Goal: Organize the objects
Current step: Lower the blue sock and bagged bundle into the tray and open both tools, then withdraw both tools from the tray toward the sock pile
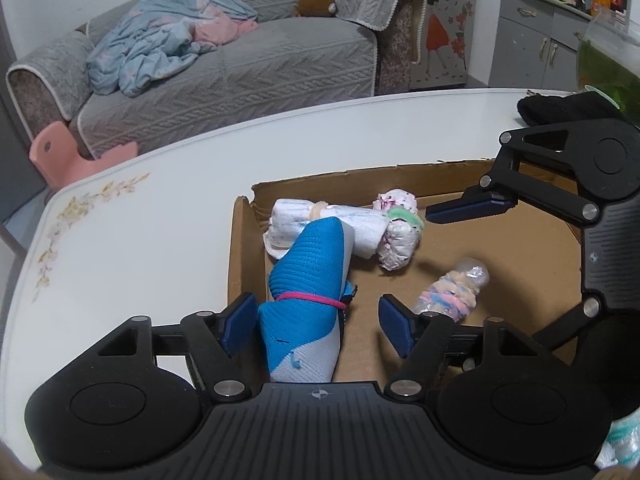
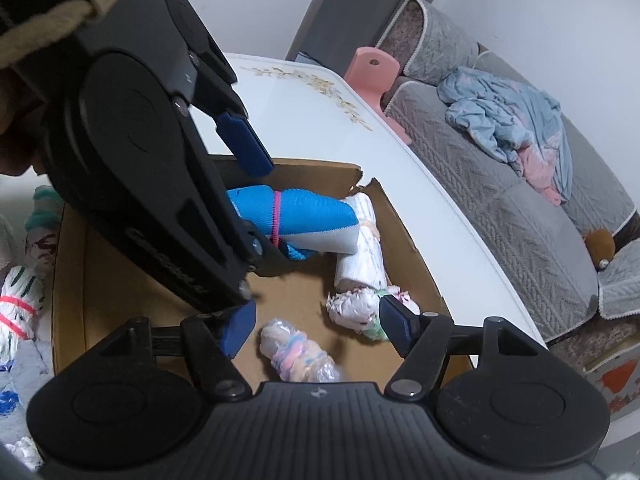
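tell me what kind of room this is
Most likely a home living room: a grey covered sofa with a crumpled blanket sits behind a white floral table, and a cabinet holds household clutter.

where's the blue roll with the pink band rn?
In the cardboard box, along its left wall in the left wrist view, between the left gripper's open fingers, far end leaning on the white roll.

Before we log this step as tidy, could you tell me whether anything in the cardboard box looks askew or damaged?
The blue rolled bundle lies tilted, its far end propped on the white rolled bundle rather than flat. The cardboard box has a ragged, torn rim at its far corner.
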`<state>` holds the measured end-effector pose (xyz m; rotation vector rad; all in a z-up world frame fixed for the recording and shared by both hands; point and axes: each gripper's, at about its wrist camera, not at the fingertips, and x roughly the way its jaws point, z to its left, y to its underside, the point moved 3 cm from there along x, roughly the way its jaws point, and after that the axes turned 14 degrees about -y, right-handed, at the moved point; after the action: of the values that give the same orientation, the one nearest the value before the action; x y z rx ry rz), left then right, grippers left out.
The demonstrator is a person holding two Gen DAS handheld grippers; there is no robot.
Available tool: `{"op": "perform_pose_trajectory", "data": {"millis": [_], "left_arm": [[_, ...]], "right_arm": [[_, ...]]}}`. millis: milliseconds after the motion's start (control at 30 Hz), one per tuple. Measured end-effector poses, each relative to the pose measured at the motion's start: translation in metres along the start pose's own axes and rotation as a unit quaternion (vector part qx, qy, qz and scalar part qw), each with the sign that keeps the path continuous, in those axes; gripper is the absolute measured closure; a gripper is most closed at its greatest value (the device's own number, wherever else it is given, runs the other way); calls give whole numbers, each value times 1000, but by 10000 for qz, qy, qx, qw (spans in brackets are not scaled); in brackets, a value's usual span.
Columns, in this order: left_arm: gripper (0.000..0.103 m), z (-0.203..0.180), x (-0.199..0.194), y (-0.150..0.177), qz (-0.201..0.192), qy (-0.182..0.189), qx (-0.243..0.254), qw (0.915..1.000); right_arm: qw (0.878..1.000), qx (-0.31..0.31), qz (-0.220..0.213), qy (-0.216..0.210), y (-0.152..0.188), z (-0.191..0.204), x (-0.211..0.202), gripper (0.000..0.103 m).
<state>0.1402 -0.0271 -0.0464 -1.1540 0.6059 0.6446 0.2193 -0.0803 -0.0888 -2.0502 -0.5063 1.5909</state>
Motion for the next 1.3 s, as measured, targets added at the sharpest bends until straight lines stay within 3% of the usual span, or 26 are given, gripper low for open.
{"op": "perform_pose_trajectory", "data": {"millis": [200, 533, 700, 1033, 1300], "left_arm": [[25, 4, -14, 0, -143, -31, 10, 9999], [25, 3, -20, 6, -202, -65, 192, 9996], [17, 10, -36, 16, -320, -147, 340, 9988], [8, 27, -84, 53, -387, -73, 432, 9983], [5, 34, -120, 99, -372, -30, 471, 9982]], "right_arm": [[9992, 374, -95, -93, 9, -5, -10, 34], [9937, 1030, 227, -369, 24, -7, -3, 35], [9922, 1146, 95, -483, 19, -1, -9, 34], [9808, 1789, -619, -473, 21, 10, -70, 16], [9709, 2242, -839, -21, 53, 40, -125, 9]]}}
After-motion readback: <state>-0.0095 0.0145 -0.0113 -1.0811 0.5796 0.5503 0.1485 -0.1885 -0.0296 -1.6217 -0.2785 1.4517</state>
